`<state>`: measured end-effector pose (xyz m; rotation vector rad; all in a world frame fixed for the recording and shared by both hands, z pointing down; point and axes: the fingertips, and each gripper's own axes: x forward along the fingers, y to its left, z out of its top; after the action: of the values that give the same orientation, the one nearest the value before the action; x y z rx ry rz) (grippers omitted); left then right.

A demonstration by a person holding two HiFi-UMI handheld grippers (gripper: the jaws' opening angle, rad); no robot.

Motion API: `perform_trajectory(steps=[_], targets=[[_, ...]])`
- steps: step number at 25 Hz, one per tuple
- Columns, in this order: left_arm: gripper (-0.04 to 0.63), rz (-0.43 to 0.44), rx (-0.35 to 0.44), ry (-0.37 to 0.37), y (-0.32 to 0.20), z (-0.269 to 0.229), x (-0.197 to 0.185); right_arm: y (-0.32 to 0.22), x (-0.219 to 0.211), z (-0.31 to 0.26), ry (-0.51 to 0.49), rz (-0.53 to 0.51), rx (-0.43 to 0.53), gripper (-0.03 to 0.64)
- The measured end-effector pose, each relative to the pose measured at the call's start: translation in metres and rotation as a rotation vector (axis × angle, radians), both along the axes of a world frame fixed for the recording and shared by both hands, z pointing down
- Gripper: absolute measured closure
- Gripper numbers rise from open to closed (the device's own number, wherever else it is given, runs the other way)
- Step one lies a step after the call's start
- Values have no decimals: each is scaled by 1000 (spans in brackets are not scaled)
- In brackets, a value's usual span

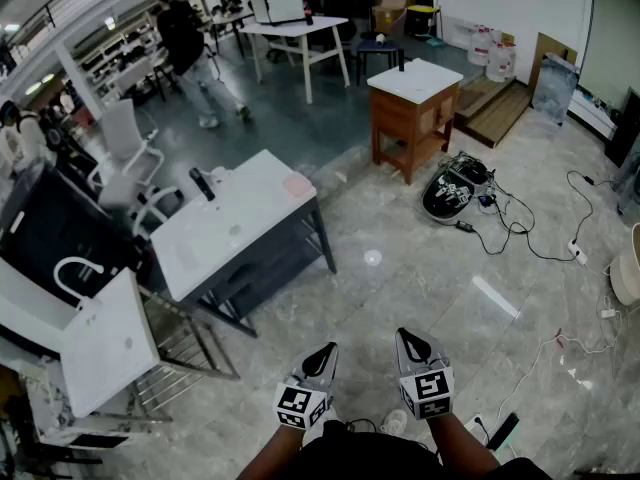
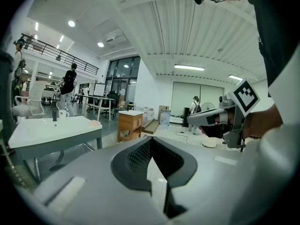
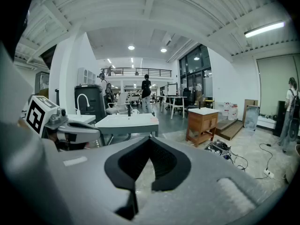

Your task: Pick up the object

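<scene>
Plainly both the left gripper (image 1: 321, 356) and right gripper (image 1: 412, 342) are closed, tips together, holding nothing, above the floor (image 1: 400, 268). Which object is meant is unclear; a pink item (image 1: 298, 185) lies at the white desk (image 1: 240, 238), on its far corner. Stepping closer, then opening jaws, seems wise.

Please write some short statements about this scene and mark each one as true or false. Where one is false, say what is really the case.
1. The left tool and the right tool are both shut and empty. True.
2. The wooden cabinet has a black top. False: its top is white.
3. In the head view, the white table stands on the left tool's side. True.
4. Someone sits on the white chair. False: the chair is empty.
</scene>
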<state>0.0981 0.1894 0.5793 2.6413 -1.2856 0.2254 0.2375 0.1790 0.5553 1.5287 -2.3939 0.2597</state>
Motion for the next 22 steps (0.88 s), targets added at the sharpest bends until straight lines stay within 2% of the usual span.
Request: perform_trajectory(steps=[11,15,22], targets=[[577,-11,-3,9,-12,2,-32,-13,-36,1,20,-16,-16,615],[577,-24,-5,20,-15,3,-45,-18,-49,3,-10,-20,-26,614],[577,-48,0,25,-25,2,-102,-34,-109,10,-13,-57,-27,614]])
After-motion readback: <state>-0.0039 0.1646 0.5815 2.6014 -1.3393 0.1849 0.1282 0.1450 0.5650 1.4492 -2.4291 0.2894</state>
